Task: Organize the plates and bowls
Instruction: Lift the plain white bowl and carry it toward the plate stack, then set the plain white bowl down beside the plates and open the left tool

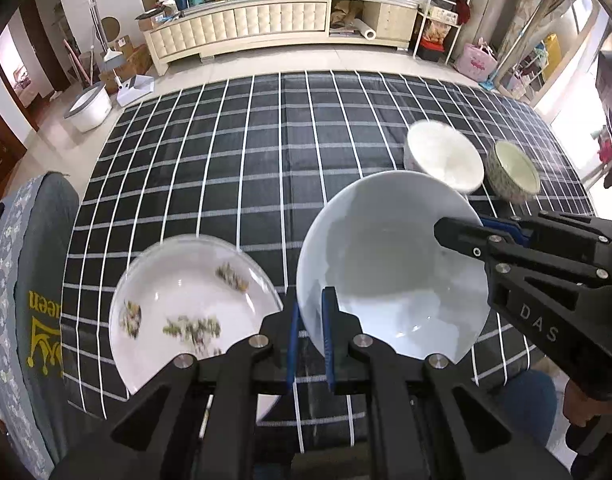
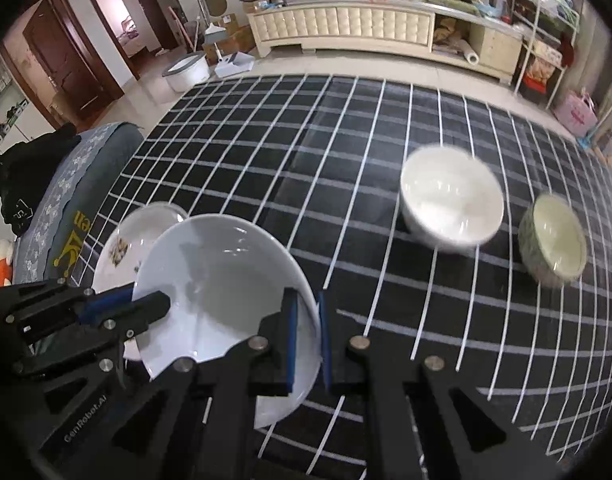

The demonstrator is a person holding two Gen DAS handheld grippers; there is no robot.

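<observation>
Both grippers grasp one plain white plate [image 1: 390, 264] by opposite edges. In the left wrist view, the left gripper [image 1: 310, 344] sits at the bottom centre, its jaws clenched on the near rim of the plate; the right gripper [image 1: 466, 232] enters from the right edge, its jaws clamped on the plate's right rim. In the right wrist view, the right gripper [image 2: 306, 340] pinches the plate rim at lower centre, and the left gripper [image 2: 146, 304] holds the opposite rim at lower left.

The plate sits tilted above a table [image 1: 226, 168] covered by a black cloth with a white grid. A floral-patterned plate [image 1: 178, 300] rests on the table at lower left in the left wrist view, partly hidden behind the gripper body. A white bowl [image 2: 452, 204] and a patterned bowl [image 2: 554, 240] stand side by side on the table at the right of the right wrist view, both blurred.
</observation>
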